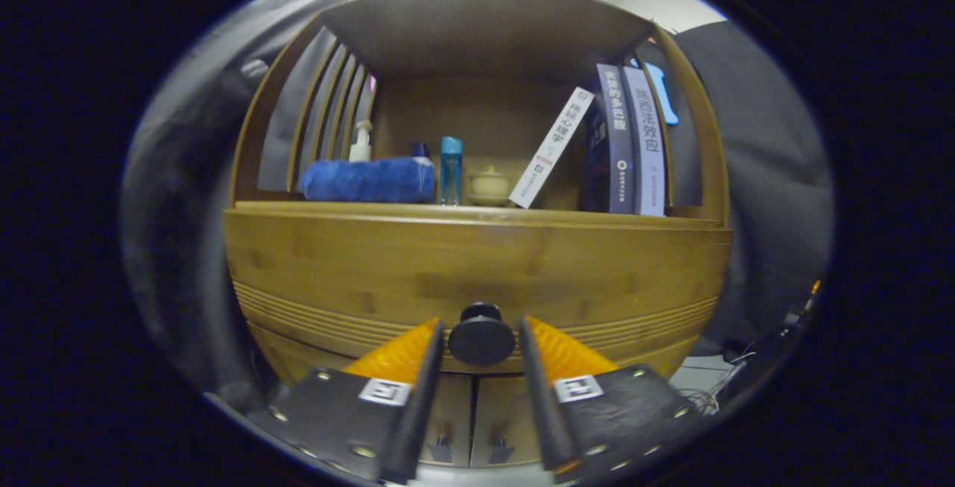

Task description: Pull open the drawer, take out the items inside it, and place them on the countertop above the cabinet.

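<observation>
My tool (481, 338) is spread, its fingers flanking the dark knob (481, 336) on the closed drawer (477, 271). I should pinch it squarely, then pull straight back.

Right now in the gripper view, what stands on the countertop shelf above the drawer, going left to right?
Folded blue towel with a pump bottle behind it → clear blue bottle → small lidded cup → leaning white book → upright dark books. Below, the open gripper straddles the drawer knob.

Drawer (477, 271) contents hidden behind front.
</observation>
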`<state>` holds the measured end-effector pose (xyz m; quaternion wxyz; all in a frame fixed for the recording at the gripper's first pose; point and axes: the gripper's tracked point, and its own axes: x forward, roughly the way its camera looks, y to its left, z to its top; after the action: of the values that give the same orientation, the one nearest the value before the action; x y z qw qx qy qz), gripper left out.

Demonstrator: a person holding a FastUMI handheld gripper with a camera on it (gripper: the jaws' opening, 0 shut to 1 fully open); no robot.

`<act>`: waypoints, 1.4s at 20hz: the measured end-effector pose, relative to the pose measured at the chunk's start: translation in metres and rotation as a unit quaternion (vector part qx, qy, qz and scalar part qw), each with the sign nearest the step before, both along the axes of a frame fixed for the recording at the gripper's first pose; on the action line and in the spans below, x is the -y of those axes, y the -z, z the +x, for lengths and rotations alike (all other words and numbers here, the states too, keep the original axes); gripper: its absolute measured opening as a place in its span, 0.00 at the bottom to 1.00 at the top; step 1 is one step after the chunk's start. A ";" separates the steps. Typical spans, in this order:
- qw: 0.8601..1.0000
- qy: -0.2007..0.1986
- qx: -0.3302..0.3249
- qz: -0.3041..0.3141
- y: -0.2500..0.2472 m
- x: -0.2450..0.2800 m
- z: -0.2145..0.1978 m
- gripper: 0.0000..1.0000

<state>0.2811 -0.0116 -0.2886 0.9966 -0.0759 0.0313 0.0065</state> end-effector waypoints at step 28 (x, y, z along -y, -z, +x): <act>0.996 -0.005 -0.082 0.042 0.000 0.015 -0.171 0.34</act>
<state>0.1098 -0.0265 -0.2889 0.9929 -0.0333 0.1127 0.0187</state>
